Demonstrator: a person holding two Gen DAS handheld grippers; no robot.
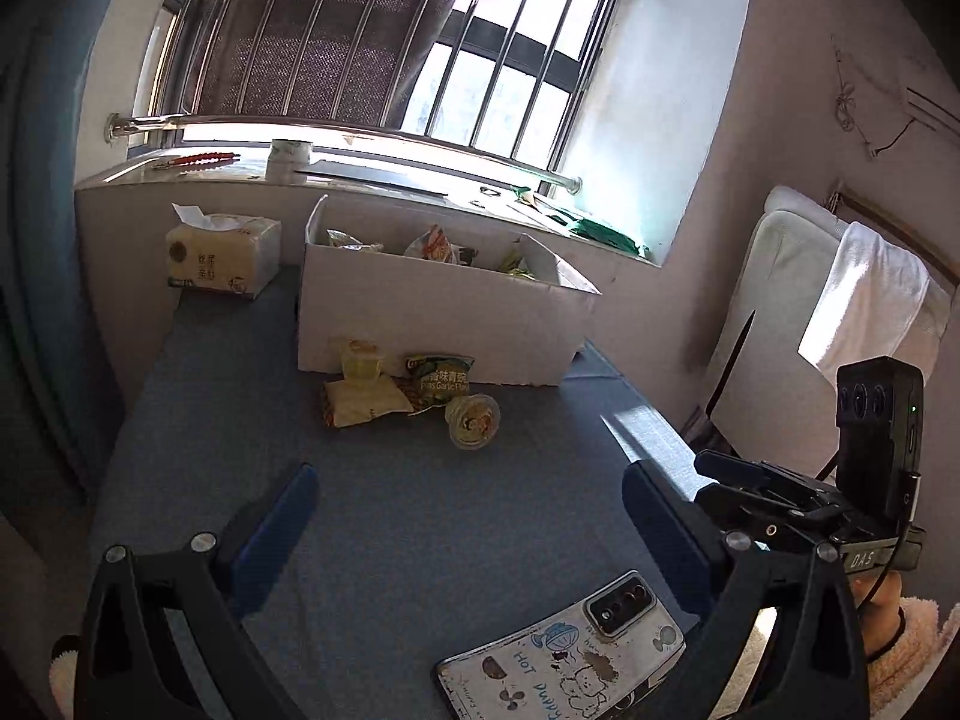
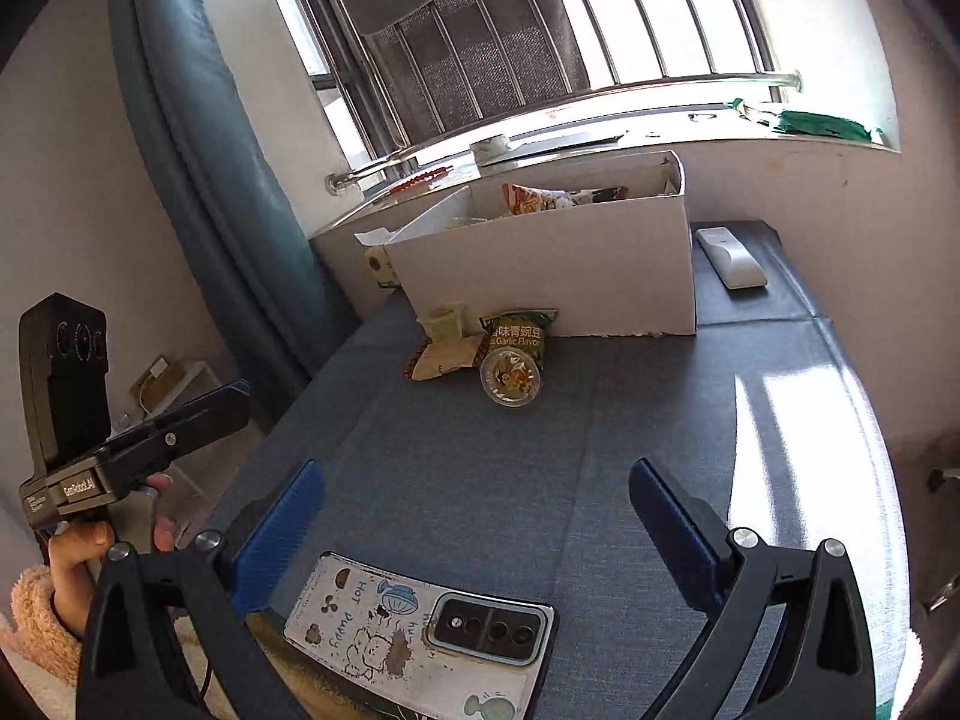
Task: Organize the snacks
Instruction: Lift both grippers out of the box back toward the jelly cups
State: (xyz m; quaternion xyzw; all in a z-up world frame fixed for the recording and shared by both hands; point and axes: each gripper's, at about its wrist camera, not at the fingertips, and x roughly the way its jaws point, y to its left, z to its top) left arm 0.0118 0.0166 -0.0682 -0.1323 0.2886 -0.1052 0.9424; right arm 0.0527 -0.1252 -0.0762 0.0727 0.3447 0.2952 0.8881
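Your left gripper [image 1: 468, 516] and your right gripper [image 2: 474, 510] both stand spread wide and hold nothing, above the blue table [image 2: 600, 450]. The loose snacks lie ahead of both: a green pea bag [image 2: 517, 333], a pale packet [image 2: 441, 360] and a small pouch [image 2: 445, 319] in a close group touching each other, and a clear jelly cup [image 2: 511, 381] on its side just in front of them. Behind them stands the white box [image 2: 570, 264], which already has snacks inside.

I think the cup may roll away if one finger pushes it. The packets overlap, so you may pinch two together. Also the phone [image 2: 420, 630] lies close under your grippers; a low start may knock it.
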